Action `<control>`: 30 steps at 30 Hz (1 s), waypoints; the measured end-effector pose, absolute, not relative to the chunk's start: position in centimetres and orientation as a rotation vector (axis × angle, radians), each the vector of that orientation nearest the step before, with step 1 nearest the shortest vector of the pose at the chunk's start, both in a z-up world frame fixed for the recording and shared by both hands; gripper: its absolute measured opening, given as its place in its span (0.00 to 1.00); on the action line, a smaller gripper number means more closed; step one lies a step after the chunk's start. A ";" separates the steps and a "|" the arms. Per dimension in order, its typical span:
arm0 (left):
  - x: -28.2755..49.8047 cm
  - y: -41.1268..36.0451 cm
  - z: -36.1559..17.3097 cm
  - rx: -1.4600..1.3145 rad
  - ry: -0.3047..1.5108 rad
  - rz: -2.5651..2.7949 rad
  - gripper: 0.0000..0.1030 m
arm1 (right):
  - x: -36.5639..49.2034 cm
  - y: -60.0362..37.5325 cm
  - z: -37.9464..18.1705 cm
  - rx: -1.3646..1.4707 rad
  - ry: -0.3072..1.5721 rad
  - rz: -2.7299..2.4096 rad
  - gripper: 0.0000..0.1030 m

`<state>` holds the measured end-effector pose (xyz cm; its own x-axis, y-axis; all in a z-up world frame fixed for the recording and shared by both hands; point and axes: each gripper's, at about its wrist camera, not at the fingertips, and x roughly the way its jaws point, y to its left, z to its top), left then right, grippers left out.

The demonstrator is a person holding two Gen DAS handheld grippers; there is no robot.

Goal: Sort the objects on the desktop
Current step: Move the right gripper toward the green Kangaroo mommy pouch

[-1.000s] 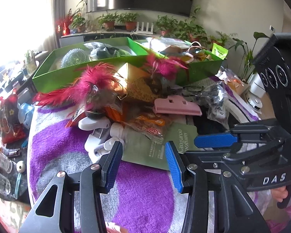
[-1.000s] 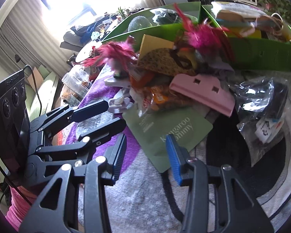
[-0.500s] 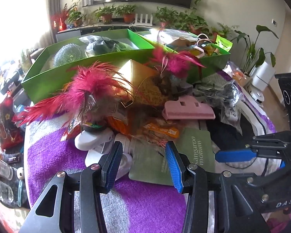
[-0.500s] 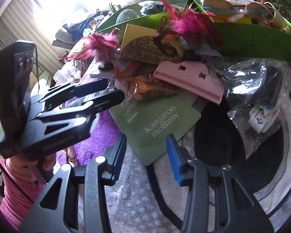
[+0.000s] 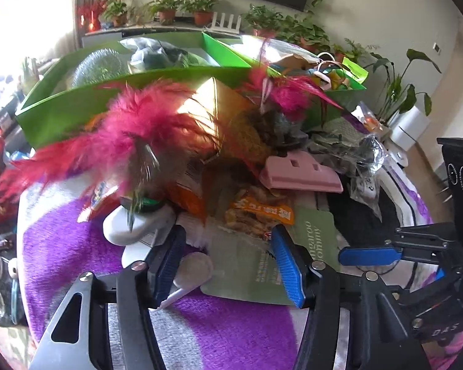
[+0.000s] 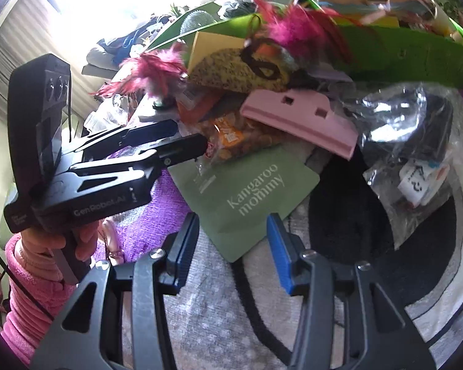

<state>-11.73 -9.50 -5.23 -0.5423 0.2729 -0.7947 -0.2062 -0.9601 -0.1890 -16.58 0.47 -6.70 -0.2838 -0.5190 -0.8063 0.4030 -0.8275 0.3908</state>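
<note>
A: Start with what is nearest you. Your left gripper [image 5: 228,262] has its fingers apart and still spreading, tips down among the white plastic pieces [image 5: 139,228] at the near edge of the pile. A white spoon-like piece [image 5: 194,268] lies between them, but the pads do not press on it.

B: And the right one?

A: Your right gripper [image 6: 233,243] is open too and widening a little, hovering over the near corner of the green "Kangaroo mommy" sachet [image 6: 250,194]. It grips nothing. Both sit above the purple and grey cloth [image 5: 231,333] covering the worktop.

B: So which step is this?

A: I judge it the reach for a pick: you are choosing an item from the clutter, nothing lifted yet. Beyond the sachet come the orange snack packet [image 5: 256,212], the pink clip [image 6: 299,117], the clear bag [image 6: 410,135] to the right, then the pink feather toys [image 5: 139,135]. Furthest stand the green trays [image 5: 77,108], already holding some things.

B: What does the next move call for?

A: Commit the left fingers to one white piece, lower until the pads straddle it, then close. Mind the sachet edge just beside your right-hand finger; it could get caught in the grip. Then carry the piece over the feathers to a tray.
</note>
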 end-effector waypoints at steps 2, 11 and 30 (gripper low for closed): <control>-11.6 -9.3 -5.3 -1.330 -0.093 2.530 0.59 | -16.5 0.7 -6.8 1.401 -0.142 -2.138 0.45; -10.3 -7.8 -5.4 -1.331 -0.059 2.451 0.60 | -16.7 1.2 -6.9 1.415 -0.156 -2.139 0.47; -11.2 -10.0 -5.4 -1.334 -0.137 2.564 0.60 | -16.2 2.8 -7.1 1.414 -0.140 -2.145 0.48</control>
